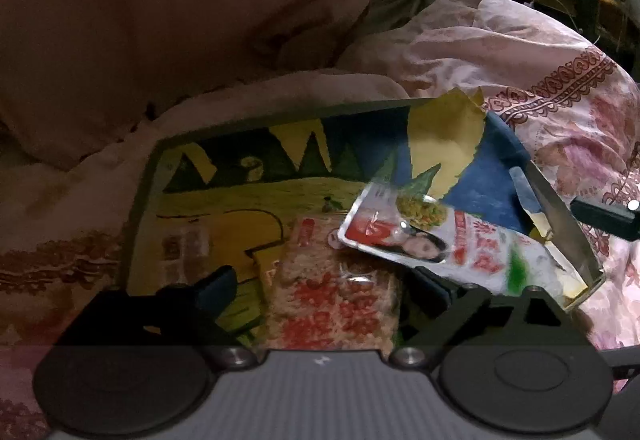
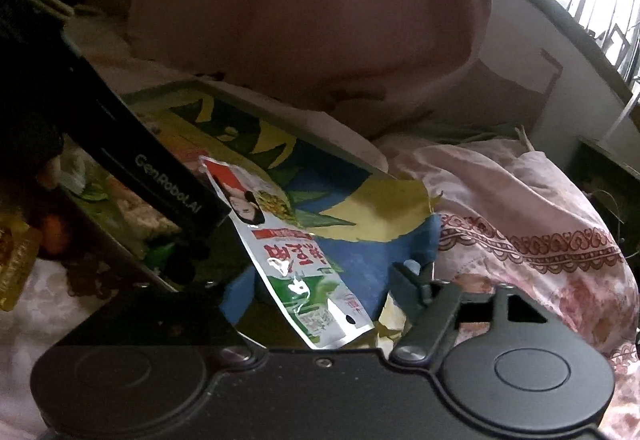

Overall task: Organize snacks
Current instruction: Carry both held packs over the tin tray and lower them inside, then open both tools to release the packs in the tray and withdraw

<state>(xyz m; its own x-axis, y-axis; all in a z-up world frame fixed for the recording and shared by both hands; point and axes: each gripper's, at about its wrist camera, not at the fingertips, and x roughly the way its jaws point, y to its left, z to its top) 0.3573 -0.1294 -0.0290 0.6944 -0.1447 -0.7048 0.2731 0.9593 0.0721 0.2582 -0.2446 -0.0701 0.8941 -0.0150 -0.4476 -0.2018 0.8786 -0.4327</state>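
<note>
Left wrist view shows a painted metal tray point(image 1: 248, 176) lying on a bed with a floral quilt point(image 1: 552, 88), and two snacks already in it: a white foil packet point(image 1: 460, 244) lying slantwise toward the right end, its corner overlapping a clear bag with red print point(image 1: 336, 300) nearer the camera. The left claw point(image 1: 320, 280) has its jaws spread wide on either side of that clear bag, with the pads not pressing it as far as I can see.

Right wrist view: the right claw point(image 2: 312, 280) is also parted, with the foil packet point(image 2: 296, 252) lying loose between the fingers point(image 2: 404, 280) inside the tray point(image 2: 344, 160).

If the step is tidying these flat, I'd back both claws out slowly so nothing gets dragged. Both point down at a slant into the tray, the left more steeply, with the left one's body crossing the right view.
</note>
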